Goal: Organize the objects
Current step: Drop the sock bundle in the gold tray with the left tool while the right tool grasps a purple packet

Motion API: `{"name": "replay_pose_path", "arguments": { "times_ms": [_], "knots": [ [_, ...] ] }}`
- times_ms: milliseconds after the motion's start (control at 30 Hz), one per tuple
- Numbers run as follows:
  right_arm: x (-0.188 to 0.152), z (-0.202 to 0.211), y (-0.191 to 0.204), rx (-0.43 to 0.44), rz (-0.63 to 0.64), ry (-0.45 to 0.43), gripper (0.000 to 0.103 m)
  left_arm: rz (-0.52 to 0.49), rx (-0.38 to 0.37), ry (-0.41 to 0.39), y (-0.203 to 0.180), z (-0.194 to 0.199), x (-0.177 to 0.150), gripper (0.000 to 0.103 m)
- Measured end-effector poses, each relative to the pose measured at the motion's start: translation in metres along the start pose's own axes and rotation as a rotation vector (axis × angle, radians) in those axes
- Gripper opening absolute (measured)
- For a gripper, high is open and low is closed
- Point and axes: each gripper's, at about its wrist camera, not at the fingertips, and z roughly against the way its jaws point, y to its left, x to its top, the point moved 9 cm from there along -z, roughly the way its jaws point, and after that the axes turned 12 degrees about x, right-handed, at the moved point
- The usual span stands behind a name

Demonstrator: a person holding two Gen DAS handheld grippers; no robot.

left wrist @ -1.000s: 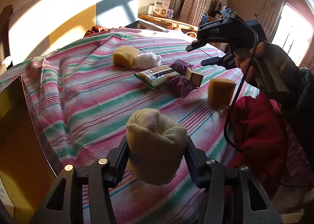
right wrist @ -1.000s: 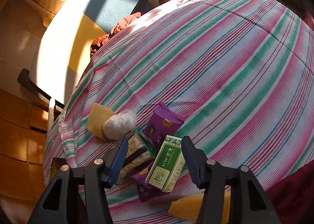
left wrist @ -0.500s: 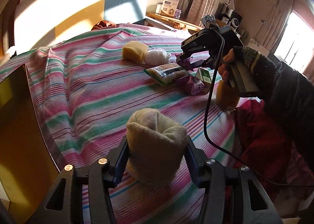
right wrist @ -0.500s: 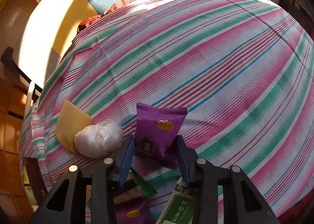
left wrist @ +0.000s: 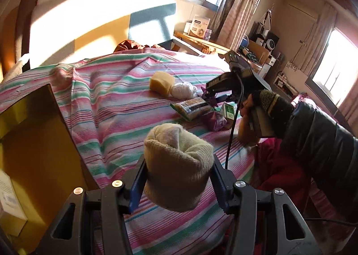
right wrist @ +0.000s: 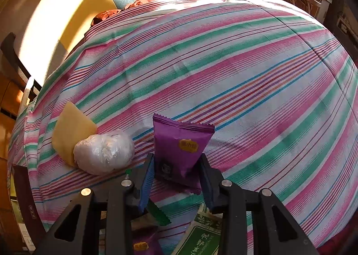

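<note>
One purple snack packet, long axis pointing away from me, pinched by my right gripper, fingers just closing; my left gripper clamps a rolled sock.

Cream rolled sock upright, clamped; purple snack packet apparently pinched.

A bed covered by a striped sheet in pink, green and white carries everything. In the right wrist view, a yellow sponge lies at nine o'clock, touching a white plastic-wrapped ball on its right. A purple snack packet sits at centre. A green carton lies at six o'clock.
</note>
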Motion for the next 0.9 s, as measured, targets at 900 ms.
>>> {"name": "replay_pose_path", "arguments": {
  "times_ms": [900],
  "knots": [
    [0.001,-0.005,0.014,-0.074,0.093,0.002,0.037,0.550,0.403,0.047,0.318,0.041,0.025,0.054]
  ]
}}
